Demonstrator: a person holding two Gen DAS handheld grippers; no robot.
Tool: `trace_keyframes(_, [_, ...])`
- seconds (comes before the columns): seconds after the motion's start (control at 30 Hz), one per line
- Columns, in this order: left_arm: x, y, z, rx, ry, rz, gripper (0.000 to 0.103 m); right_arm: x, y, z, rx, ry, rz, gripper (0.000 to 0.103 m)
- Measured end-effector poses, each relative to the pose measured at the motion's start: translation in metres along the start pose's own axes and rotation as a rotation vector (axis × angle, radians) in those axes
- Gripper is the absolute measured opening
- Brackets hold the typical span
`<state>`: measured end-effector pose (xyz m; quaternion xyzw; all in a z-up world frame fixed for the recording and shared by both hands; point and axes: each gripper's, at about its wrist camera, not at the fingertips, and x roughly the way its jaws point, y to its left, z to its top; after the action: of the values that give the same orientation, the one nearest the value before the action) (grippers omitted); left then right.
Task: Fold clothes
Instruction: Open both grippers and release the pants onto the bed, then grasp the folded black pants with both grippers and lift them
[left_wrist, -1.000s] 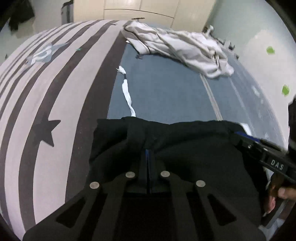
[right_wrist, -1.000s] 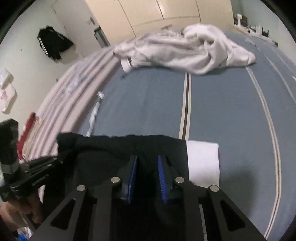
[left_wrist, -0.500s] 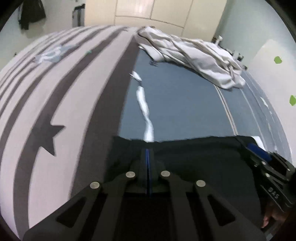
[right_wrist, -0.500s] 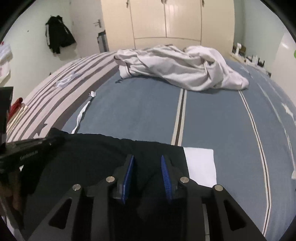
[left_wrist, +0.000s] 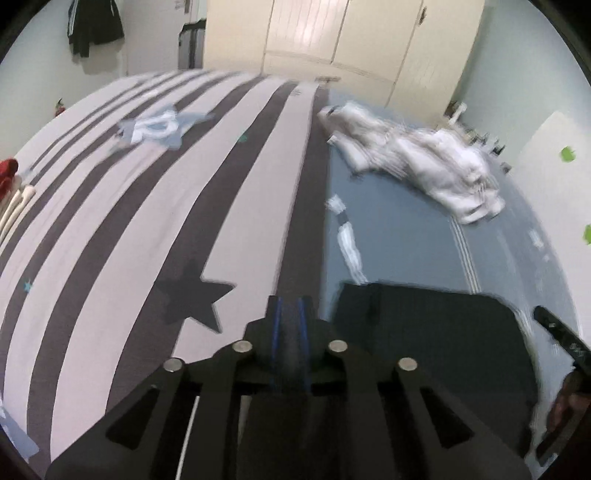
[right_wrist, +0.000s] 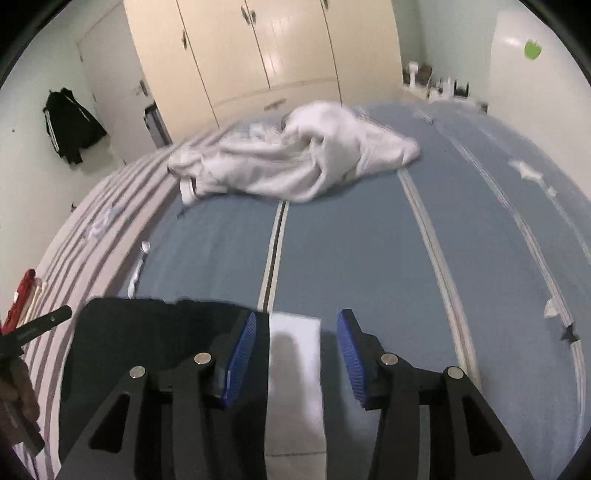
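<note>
Black garment (right_wrist: 147, 343) lies folded on bed (right_wrist: 369, 258) beside white cloth (right_wrist: 295, 354)

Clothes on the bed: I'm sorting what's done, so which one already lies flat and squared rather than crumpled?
The black garment nearest the grippers: flat, with straight edges. The white garment farther up the blue cover lies crumpled in a heap.

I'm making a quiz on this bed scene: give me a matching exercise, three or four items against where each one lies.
Items:
1. crumpled white garment
2. folded black garment
3. black jacket with white stripes
4. flat white cloth

Places:
A. hanging on the wall
B. far end of the blue bedspread
C. near edge, on the side towards the striped cover
D. near edge, directly right of the black fold

Pairs: 1-B, 2-C, 3-A, 4-D
</note>
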<state>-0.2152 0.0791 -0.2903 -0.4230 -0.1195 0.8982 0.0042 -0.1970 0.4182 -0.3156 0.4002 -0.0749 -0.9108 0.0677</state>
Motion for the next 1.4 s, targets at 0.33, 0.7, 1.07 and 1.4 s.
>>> trace_keyframes(0.33, [0.04, -0.051, -0.047, 0.141, 0.12, -0.077, 0.01, 0.051, 0.045, -0.026, -0.128, 0.112, 0.095, 0.04])
trace_keyframes(0.7, [0.007, 0.012, -0.025, -0.002, 0.106, 0.009, 0.031, 0.013, -0.033, -0.001, 0.096, 0.059, -0.004, 0.04])
trace_keyframes(1.07, [-0.051, -0.014, -0.064, 0.049, 0.077, -0.036, 0.082, -0.033, 0.005, -0.056, -0.056, 0.132, 0.006, 0.063])
trace_keyframes(1.4, [-0.003, 0.027, -0.087, -0.178, 0.193, -0.128, 0.086, -0.007, -0.037, -0.084, 0.134, 0.277, 0.165, 0.074])
